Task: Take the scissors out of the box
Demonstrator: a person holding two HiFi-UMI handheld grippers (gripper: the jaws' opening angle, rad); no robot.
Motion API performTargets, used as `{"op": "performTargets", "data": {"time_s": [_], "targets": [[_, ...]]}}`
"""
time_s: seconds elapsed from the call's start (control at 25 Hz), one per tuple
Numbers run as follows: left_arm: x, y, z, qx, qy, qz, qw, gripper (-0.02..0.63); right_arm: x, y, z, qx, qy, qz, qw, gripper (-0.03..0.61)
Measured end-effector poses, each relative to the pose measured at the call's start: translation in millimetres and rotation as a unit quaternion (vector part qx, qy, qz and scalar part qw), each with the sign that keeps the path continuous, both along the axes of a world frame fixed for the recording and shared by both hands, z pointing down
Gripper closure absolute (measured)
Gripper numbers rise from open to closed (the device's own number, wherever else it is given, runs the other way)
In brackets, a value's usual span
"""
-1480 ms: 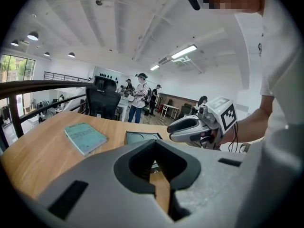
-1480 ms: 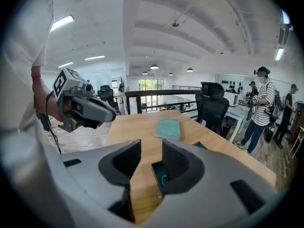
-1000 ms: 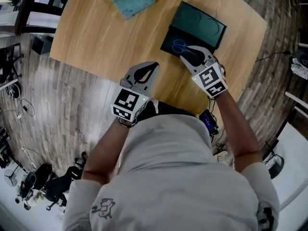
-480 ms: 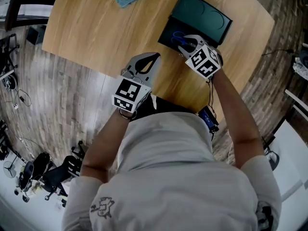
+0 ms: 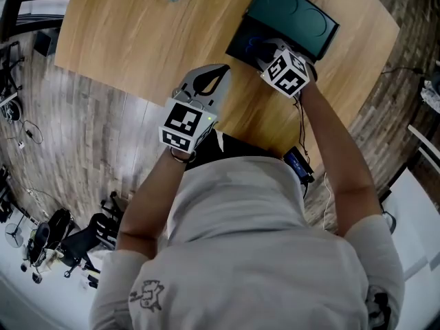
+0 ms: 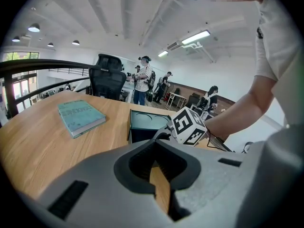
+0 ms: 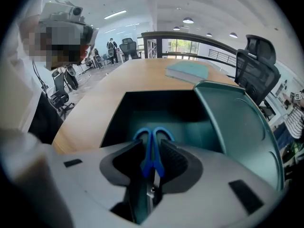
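Scissors (image 7: 152, 148): blue handles, two loops side by side, metal pivot just visible low between the jaws. We see them only in the right gripper view. In the head view the right hand-held gripper (image 5: 267, 50) and its marker cube cover that spot.

The right hand-held gripper (image 7: 151, 163) is closed on the blue handle shanks. The loops point away from the camera, over the dark inside of the box (image 7: 156, 106). We can't tell whether the scissors touch the box floor.

The box is dark teal and its lid (image 7: 237, 127) stands open on the right. The head view shows the box (image 5: 302, 16) near the far right edge of the worktop (image 5: 137, 40).

The left hand-held gripper (image 6: 156, 146) has its jaws together with nothing in them; wood grain shows through the slit. It sits over the near worktop edge (image 5: 221, 69), apart from the box. Its view catches the right marker cube (image 6: 187, 126) at the box front.

A teal book (image 6: 80, 118) lies flat, well left of the box.
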State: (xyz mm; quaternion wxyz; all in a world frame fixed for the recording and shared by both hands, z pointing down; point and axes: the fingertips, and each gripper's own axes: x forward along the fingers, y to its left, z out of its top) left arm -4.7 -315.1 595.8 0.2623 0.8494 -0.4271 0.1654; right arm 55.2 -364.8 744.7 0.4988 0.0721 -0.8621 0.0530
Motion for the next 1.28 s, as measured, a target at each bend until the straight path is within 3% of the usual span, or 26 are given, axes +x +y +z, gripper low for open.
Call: {"op": "performTargets", "data": {"time_s": [0.56, 0.92, 1.28], "targets": [[-10, 4, -6, 0.010, -0.005, -0.001, 0.9999, 0.609, -7, 3, 0, 0.014, 0.005, 0.002, 1.000, 0.487], [-18, 15, -43, 0.045, -0.006, 0.020, 0.9988, 0.609, -8, -5, -71, 0.072, -0.027, 0.048, 0.996, 0.488], [-29, 48, -91, 0.085, -0.002, 0.053, 0.9949, 0.609, -4, 18, -146, 0.120, -0.071, 0.120, 0.983, 0.488]]}}
